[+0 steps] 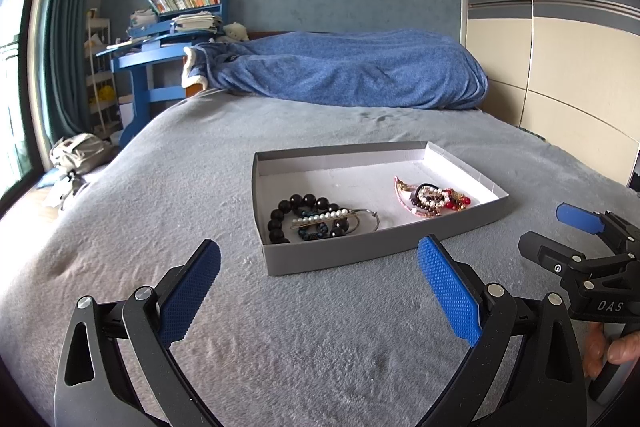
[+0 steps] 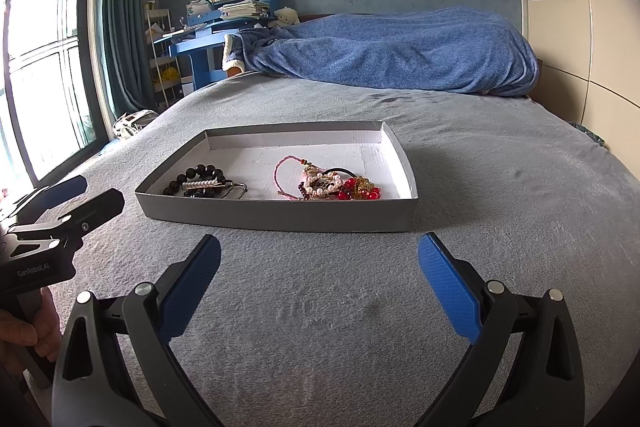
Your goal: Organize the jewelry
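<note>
while both grippers hover low over the grey bedspread [image 1: 320,327], a shallow grey cardboard tray [image 1: 360,251] sits on it just ahead of them, its white floor holding all the jewelry. at the tray's left end lies a black bead bracelet [image 1: 300,205] with a pearl hair clip [image 1: 320,218] across it and a thin metal hoop [image 1: 370,217] beside them. toward the right end, apart from that group, is a tangle of bracelets [image 2: 332,185]: a pink cord loop, pearls, dark beads, a black elastic and red beads [image 2: 358,191].

the left gripper [image 1: 320,291] has its blue pads spread wide with nothing between them. the right gripper [image 2: 320,287] is likewise wide apart and empty. a blue blanket [image 2: 400,47] is bunched at the far end of the bed.
</note>
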`<control>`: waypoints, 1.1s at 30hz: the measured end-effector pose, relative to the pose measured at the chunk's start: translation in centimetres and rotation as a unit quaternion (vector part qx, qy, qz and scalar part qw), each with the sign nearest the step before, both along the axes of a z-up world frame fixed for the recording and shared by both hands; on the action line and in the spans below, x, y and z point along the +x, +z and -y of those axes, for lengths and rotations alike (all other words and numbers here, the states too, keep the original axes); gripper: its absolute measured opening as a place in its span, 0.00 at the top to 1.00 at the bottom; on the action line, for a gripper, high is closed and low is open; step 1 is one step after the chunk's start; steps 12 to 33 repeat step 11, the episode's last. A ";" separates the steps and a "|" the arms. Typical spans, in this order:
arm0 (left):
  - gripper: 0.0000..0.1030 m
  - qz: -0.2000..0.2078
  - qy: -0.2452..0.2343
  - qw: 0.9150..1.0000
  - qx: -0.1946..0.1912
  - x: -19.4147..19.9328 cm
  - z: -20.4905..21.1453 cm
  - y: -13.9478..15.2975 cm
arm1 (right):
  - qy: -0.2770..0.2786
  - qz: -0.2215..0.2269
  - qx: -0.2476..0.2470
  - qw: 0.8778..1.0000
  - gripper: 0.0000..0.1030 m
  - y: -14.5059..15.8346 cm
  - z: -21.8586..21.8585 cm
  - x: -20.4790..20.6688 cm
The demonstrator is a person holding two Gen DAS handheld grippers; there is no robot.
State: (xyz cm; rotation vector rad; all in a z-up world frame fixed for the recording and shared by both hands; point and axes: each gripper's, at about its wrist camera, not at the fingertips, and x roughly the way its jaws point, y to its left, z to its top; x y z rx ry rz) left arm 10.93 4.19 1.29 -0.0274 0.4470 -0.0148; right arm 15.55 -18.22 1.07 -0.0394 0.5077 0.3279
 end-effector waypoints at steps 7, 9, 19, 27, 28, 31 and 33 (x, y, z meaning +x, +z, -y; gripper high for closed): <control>0.05 -0.002 0.000 1.000 0.001 0.0 -0.1 -0.3 | 0.000 0.000 0.000 1.000 0.05 0.0 0.0 0.0; 0.05 -0.002 0.000 1.000 0.000 0.0 -0.1 -0.2 | 0.000 -0.001 0.000 1.000 0.05 0.0 0.0 0.0; 0.05 -0.002 0.000 1.000 0.000 0.1 0.0 -0.2 | 0.000 0.000 0.000 1.000 0.05 0.1 0.0 0.0; 0.05 -0.002 0.000 1.000 0.000 0.1 0.0 -0.2 | 0.000 0.000 0.000 1.000 0.05 0.1 0.0 0.0; 0.05 -0.002 0.000 1.000 0.000 0.1 0.0 -0.2 | 0.000 0.000 0.000 1.000 0.05 0.1 0.0 0.0; 0.05 -0.002 0.000 1.000 0.000 0.1 0.0 -0.2 | 0.000 0.000 0.000 1.000 0.05 0.1 0.0 0.0; 0.05 -0.002 0.000 1.000 0.000 0.1 0.0 -0.2 | 0.000 0.000 0.000 1.000 0.05 0.1 0.0 0.0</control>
